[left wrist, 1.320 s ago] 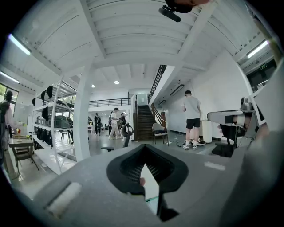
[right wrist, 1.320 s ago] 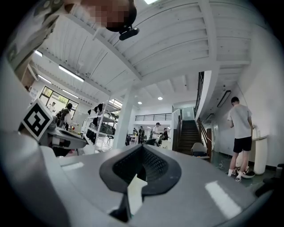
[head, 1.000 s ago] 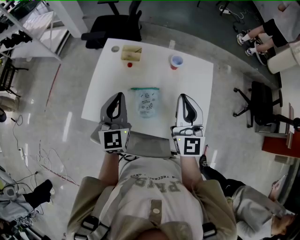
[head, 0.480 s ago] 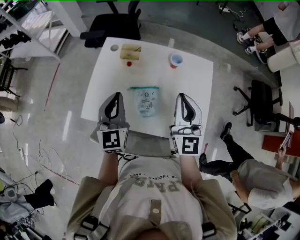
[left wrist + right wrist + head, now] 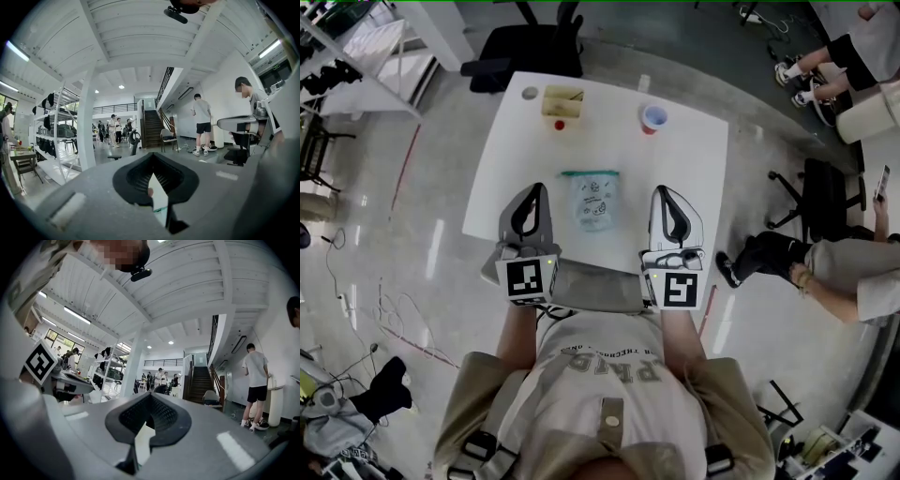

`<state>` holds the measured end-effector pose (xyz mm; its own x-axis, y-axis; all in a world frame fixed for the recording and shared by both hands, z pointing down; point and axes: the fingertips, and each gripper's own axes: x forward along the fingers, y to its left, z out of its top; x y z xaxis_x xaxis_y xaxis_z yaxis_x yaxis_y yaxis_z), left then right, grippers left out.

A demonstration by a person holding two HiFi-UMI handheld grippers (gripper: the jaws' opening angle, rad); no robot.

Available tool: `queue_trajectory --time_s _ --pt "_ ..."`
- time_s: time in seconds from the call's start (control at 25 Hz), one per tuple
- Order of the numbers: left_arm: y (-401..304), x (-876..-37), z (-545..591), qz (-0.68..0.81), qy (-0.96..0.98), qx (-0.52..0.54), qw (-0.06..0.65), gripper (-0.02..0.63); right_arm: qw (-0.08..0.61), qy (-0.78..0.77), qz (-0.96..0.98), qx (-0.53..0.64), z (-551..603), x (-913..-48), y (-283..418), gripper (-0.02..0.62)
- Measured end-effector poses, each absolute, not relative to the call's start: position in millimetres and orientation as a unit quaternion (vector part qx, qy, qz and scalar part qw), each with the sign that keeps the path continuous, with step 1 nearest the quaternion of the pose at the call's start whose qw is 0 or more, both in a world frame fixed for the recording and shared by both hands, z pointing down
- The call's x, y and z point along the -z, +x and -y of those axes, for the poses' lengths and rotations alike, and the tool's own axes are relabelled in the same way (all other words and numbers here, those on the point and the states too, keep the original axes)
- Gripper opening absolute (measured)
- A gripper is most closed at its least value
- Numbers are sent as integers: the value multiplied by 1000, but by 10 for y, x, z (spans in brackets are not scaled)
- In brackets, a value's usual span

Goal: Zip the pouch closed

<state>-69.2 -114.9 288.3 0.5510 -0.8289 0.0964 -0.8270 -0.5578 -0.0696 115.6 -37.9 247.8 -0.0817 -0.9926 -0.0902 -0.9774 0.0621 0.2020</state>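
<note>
Pouch [image 5: 592,203] lies flat mid-table [image 5: 694,159], between left gripper [image 5: 538,188] and right gripper [image 5: 662,191], touching neither. Both grippers' jaws are together, holding nothing. Cup [image 5: 652,119] and box [image 5: 562,101] stand at the far edge, well apart from the pouch.

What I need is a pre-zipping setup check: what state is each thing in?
Pale blue printed plastic pouch with green zip strip: flat on white table, untouched; zip state unclear.
Left gripper: fingers shut, empty.
Right gripper: fingers shut, empty.
Red-rimmed cup: upright, open-topped.
</note>
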Motion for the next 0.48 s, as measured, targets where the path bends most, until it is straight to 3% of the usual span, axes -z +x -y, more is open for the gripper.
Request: queue_trajectory --time_s 0.48 --pt "-734 -2952 1118 -474 -878 70 7 14 46 670 734 101 344 -2559 1154 0"
